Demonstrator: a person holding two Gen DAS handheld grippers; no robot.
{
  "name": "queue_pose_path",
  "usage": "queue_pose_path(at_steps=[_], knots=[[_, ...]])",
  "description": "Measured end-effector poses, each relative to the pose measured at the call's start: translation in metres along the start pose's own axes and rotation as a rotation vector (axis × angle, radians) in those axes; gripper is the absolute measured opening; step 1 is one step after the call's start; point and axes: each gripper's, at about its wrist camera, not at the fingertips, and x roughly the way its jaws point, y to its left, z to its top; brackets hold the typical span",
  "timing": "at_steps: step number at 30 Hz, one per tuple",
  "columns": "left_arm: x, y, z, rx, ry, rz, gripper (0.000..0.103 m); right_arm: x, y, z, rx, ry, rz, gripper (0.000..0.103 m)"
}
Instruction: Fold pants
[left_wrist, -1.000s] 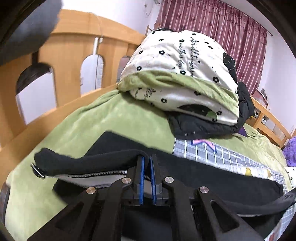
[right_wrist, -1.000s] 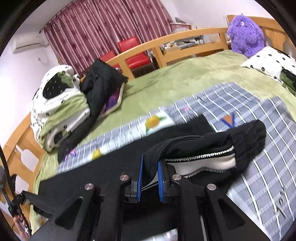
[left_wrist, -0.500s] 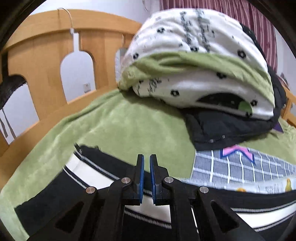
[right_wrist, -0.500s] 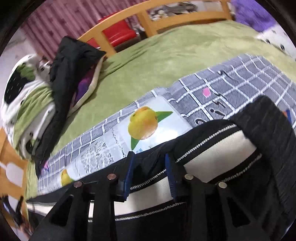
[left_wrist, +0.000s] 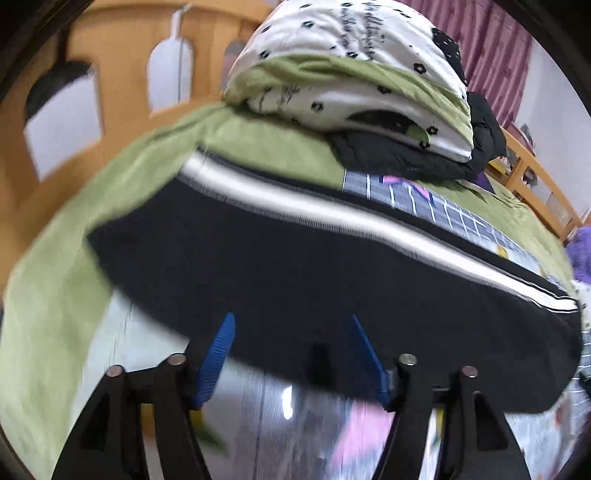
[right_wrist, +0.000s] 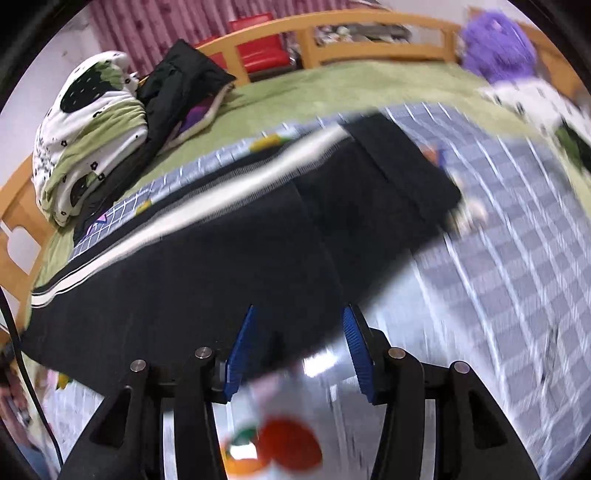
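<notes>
**Two Grippers Spread Wide Over Folded Black Pants**

Both grippers stood with their blue-padded fingers parted and nothing between them. Starting at the left of the left wrist view, a wooden bed frame (left_wrist: 122, 88) with arched cut-outs rose behind a green blanket (left_wrist: 62, 280). The left gripper (left_wrist: 291, 354) hung low in the frame, its jaws wide apart and holding nothing, just at the near edge of the black pants (left_wrist: 295, 266). The pants lay flat across the bed, folded lengthwise, with a white side stripe (left_wrist: 332, 218) running along their far edge. Behind them sat a rolled white-and-green duvet (left_wrist: 351, 74) on top of a black jacket (left_wrist: 406, 158). Further right a grey checked sheet (left_wrist: 436, 206) showed past the stripe, and maroon curtains (left_wrist: 495, 48) hung at the back.

In the right wrist view the same duvet (right_wrist: 92, 136) and jacket (right_wrist: 177, 96) sat at far left. The pants (right_wrist: 240, 251) stretched from the left edge toward the centre, stripe (right_wrist: 207, 206) on the far side, their broad band end (right_wrist: 402, 173) lying on the checked sheet (right_wrist: 517, 240). The right gripper (right_wrist: 299, 350) likewise had its jaws spread well apart, empty, at the pants' near edge; whether the fingertips touched the cloth could not be told through the blur. Red chairs (right_wrist: 258, 48) stood beyond the frame, and a purple plush toy (right_wrist: 495, 40) sat at far right.
</notes>
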Motion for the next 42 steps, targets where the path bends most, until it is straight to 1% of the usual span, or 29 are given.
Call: queue_pose_path(at_steps=[1,3,5,6,7,8,11,14,17,19,20,21,22,23,24,26,27,28,29,30,32,34,35,37,38,40,42], knots=[[-0.003,0.008,-0.012,-0.036,0.021,-0.02,0.066,0.001,-0.006,-0.01,0.029,0.011,0.013,0.049],[-0.002,0.022,-0.025,-0.095,0.049,-0.047,0.067,0.002,-0.014,-0.028,0.087,0.02,0.054,0.049],[0.004,0.036,-0.035,-0.17,0.089,-0.048,0.067,0.012,-0.019,-0.042,0.139,0.037,0.089,0.05],[0.006,0.043,-0.039,-0.203,0.103,-0.066,0.067,0.015,-0.019,-0.046,0.152,0.022,0.106,0.05],[0.007,0.049,-0.04,-0.226,0.102,-0.095,0.067,0.015,-0.02,-0.047,0.154,0.004,0.113,0.05],[0.007,0.055,-0.04,-0.242,0.081,-0.123,0.067,0.017,-0.018,-0.045,0.157,-0.009,0.118,0.05],[0.015,0.064,-0.034,-0.269,0.045,-0.133,0.067,0.032,-0.016,-0.029,0.186,-0.006,0.154,0.05],[0.031,0.067,-0.019,-0.287,0.02,-0.136,0.066,0.051,-0.015,-0.007,0.227,0.004,0.153,0.05],[0.052,0.064,0.003,-0.303,0.006,-0.121,0.065,0.071,-0.011,0.015,0.226,-0.019,0.133,0.05],[0.067,0.061,0.019,-0.33,0.016,-0.087,0.063,0.08,-0.008,0.026,0.245,-0.047,0.12,0.049],[0.072,0.06,0.026,-0.34,0.02,-0.078,0.06,0.083,-0.007,0.03,0.259,-0.06,0.121,0.045],[0.076,0.057,0.032,-0.342,0.028,-0.062,0.047,0.085,-0.006,0.032,0.268,-0.074,0.109,0.034],[0.082,0.051,0.036,-0.323,0.045,-0.031,0.025,0.088,-0.005,0.034,0.27,-0.084,0.087,0.031],[0.086,0.046,0.04,-0.299,0.06,-0.012,0.02,0.089,-0.005,0.036,0.264,-0.088,0.083,0.025],[0.085,0.044,0.042,-0.286,0.059,-0.009,0.014,0.088,-0.004,0.037,0.257,-0.094,0.077,0.022],[0.073,0.036,0.046,-0.258,0.037,-0.012,0.013,0.074,-0.007,0.036,0.265,-0.115,0.075,0.02],[0.063,0.032,0.047,-0.248,0.026,-0.027,0.013,0.065,-0.009,0.037,0.275,-0.13,0.083,0.019],[0.052,0.029,0.048,-0.239,0.018,-0.05,0.012,0.049,-0.013,0.038,0.287,-0.138,0.1,0.019],[0.038,0.023,0.047,-0.225,0.02,-0.091,0.012,0.037,-0.016,0.04,0.288,-0.141,0.11,0.019],[0.028,0.018,0.044,-0.216,0.027,-0.116,0.012,0.024,-0.019,0.04,0.287,-0.15,0.11,0.019],[0.008,0.006,0.032,-0.193,0.04,-0.152,0.012,-0.007,-0.026,0.04,0.246,-0.159,0.055,0.019],[-0.01,-0.004,0.015,-0.169,0.058,-0.176,0.013,-0.03,-0.039,0.033,0.224,-0.142,0.011,0.019],[-0.019,-0.009,0.002,-0.148,0.076,-0.188,0.013,-0.043,-0.05,0.026,0.226,-0.127,-0.002,0.019],[-0.03,-0.01,-0.018,-0.143,0.106,-0.204,0.013,-0.067,-0.076,0.006,0.231,-0.107,-0.017,0.019],[-0.036,-0.01,-0.033,-0.145,0.131,-0.213,0.013,-0.076,-0.087,-0.005,0.237,-0.101,-0.025,0.019],[-0.046,-0.008,-0.053,-0.147,0.156,-0.229,0.013,-0.095,-0.113,-0.033,0.255,-0.082,-0.038,0.019],[-0.055,-0.008,-0.076,-0.129,0.171,-0.225,0.013,-0.105,-0.134,-0.056,0.275,-0.068,-0.043,0.02]])
